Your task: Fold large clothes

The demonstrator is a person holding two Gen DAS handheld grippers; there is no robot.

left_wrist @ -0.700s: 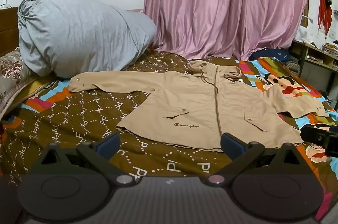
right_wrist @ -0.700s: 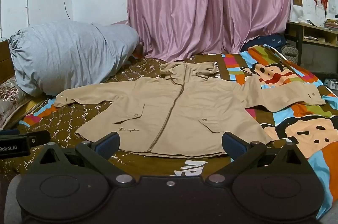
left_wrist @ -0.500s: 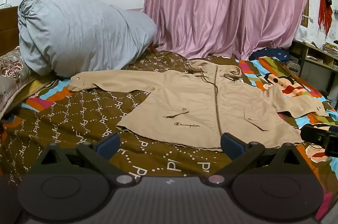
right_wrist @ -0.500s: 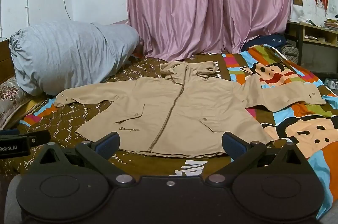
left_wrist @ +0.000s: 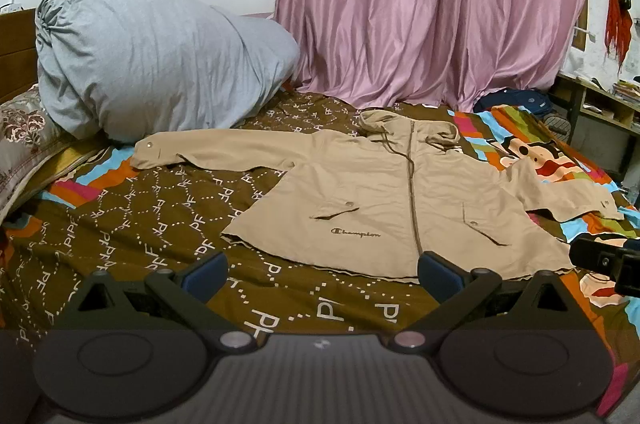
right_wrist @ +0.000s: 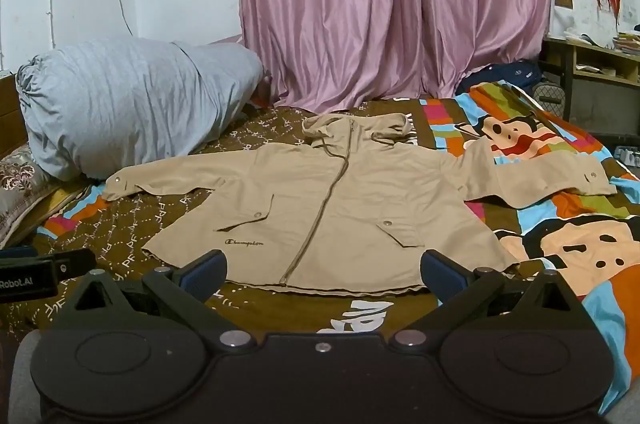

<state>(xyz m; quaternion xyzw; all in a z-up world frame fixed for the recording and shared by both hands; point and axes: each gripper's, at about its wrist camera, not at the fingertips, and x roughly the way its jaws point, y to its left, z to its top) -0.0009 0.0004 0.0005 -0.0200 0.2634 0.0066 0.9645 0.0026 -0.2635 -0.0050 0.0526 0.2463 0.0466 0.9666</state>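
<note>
Hovering over the near edge of the bed, I have the left gripper and the right gripper both spread wide with nothing between the fingers, each tilted down toward the jacket. Just beyond them the tan jacket lies flat and zipped on the patterned bedspread, hood away from me, sleeves stretched out to either side. Farther back sit a grey bundle and pink curtain.
</note>
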